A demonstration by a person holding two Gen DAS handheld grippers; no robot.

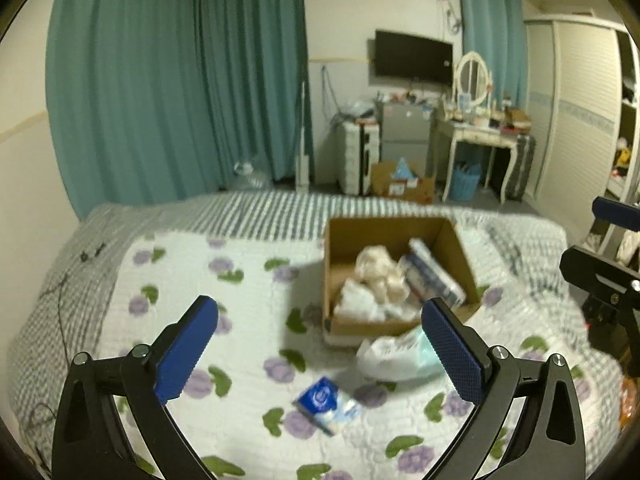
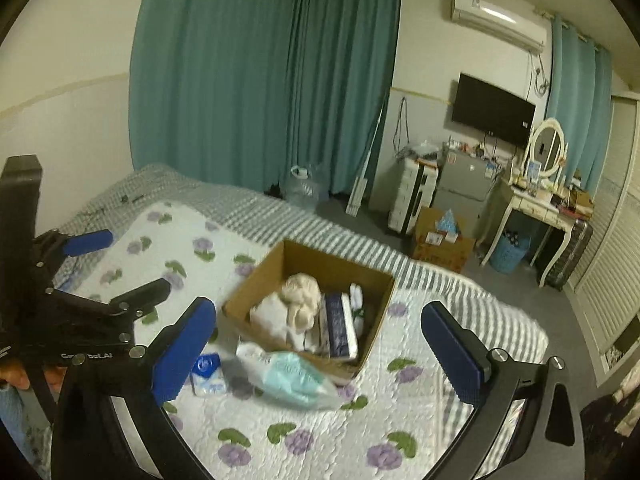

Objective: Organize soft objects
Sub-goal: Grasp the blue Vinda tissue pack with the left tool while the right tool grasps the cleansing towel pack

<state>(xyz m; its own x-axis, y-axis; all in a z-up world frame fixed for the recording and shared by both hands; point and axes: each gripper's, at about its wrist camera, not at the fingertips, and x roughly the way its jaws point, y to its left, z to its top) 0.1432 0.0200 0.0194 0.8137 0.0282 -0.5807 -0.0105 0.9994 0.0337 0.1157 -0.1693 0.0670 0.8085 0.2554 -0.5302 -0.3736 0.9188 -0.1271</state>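
Note:
An open cardboard box [image 1: 340, 236] [image 2: 256, 280] sits on the flowered quilt and holds a cream plush bundle [image 1: 378, 270] [image 2: 302, 298], white cloth [image 1: 358, 300] and a blue-and-white pack [image 1: 432, 274] [image 2: 340, 320]. A soft plastic pack with pale green contents [image 1: 396, 356] [image 2: 292, 374] lies against the box's near side. A small blue tissue pack [image 1: 326, 402] [image 2: 208, 372] lies on the quilt nearer me. My left gripper [image 1: 320, 348] [image 2: 116, 264] is open and empty above the quilt. My right gripper [image 2: 318, 348] is open and empty, and part of it shows in the left wrist view [image 1: 608, 248].
The bed [image 1: 256, 208] has a grey checked sheet under the quilt [image 2: 304, 440]. Past it stand teal curtains [image 1: 180, 80], a water jug [image 2: 306, 188], a floor box [image 1: 402, 184], drawers, a fridge, a dressing table [image 2: 536, 204], a blue bin and a wardrobe [image 1: 576, 112].

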